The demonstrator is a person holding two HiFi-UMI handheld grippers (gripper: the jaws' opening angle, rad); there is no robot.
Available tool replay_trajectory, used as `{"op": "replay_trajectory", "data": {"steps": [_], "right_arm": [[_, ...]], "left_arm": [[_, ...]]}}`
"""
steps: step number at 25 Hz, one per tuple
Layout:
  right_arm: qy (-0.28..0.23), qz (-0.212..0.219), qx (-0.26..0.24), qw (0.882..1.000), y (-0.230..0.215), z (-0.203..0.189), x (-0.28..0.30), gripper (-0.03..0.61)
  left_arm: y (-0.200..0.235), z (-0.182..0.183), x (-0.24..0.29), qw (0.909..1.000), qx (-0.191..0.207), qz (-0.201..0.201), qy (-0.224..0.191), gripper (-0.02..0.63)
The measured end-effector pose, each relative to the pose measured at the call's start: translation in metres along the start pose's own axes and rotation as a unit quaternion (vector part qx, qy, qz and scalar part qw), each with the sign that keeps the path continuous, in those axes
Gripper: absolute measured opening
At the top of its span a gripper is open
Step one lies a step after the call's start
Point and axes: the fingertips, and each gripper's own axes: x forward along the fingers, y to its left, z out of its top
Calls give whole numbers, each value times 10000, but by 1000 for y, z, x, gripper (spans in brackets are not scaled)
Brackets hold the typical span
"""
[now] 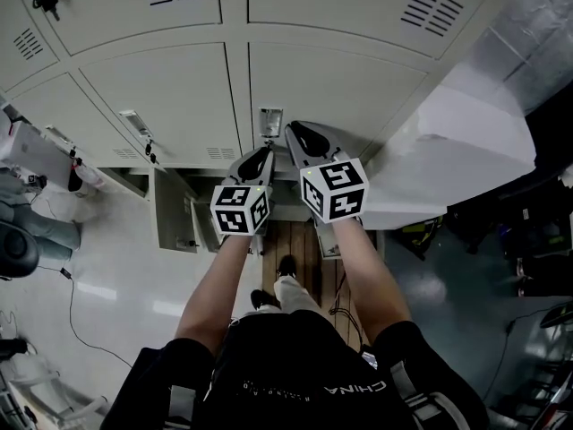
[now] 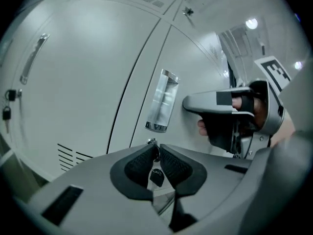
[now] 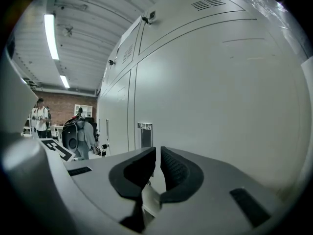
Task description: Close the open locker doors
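Observation:
Grey locker doors (image 1: pixel 331 88) fill the wall in front of me. The door before me carries a metal pull handle (image 1: pixel 269 122), which also shows in the left gripper view as the handle (image 2: pixel 164 102) and in the right gripper view as the handle (image 3: pixel 145 135). My left gripper (image 1: pixel 260 157) is shut, its tips (image 2: pixel 155 153) just under a small lock (image 2: pixel 151 142) below the handle. My right gripper (image 1: pixel 300 137) is shut too, its nose (image 2: pixel 188 103) against the door beside the handle. Lower down, a grey door panel (image 1: pixel 175 209) sticks out from the locker front.
A big white surface (image 1: pixel 466 133) juts out on the right. A key hangs on the neighbouring door (image 2: pixel 6 112). I stand on wooden boards (image 1: pixel 304 249); cables (image 1: pixel 76 312) trail on the floor at left. People (image 3: pixel 39 116) stand far off along the locker row.

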Motion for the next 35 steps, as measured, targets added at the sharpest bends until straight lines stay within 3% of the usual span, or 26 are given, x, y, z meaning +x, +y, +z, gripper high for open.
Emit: {"op": "replay_trajectory", "data": {"steps": [6, 11, 16, 23, 29, 35], "right_arm": [[-5, 25, 14, 10000, 0, 0, 1, 51], [-6, 22, 6, 10000, 0, 0, 1, 51], [4, 18, -12, 10000, 1, 0, 1, 51], [70, -24, -83, 9999, 1, 1, 0, 51], [85, -72, -54, 9999, 6, 3, -8, 51], [200, -98, -139, 9997, 24, -3, -26, 51]], "left_arm": [[4, -2, 0, 9914, -1252, -345, -168, 55], [3, -2, 1, 9881, -1458, -466, -163, 55], [1, -3, 1, 9928, -1048, -574, 8, 55], [-1, 0, -11, 9979, -18, -481, 429, 63], [-3, 12, -35, 9962, 701, -284, 429, 64], [-16, 23, -62, 9916, 1201, -396, 263, 61]]}}
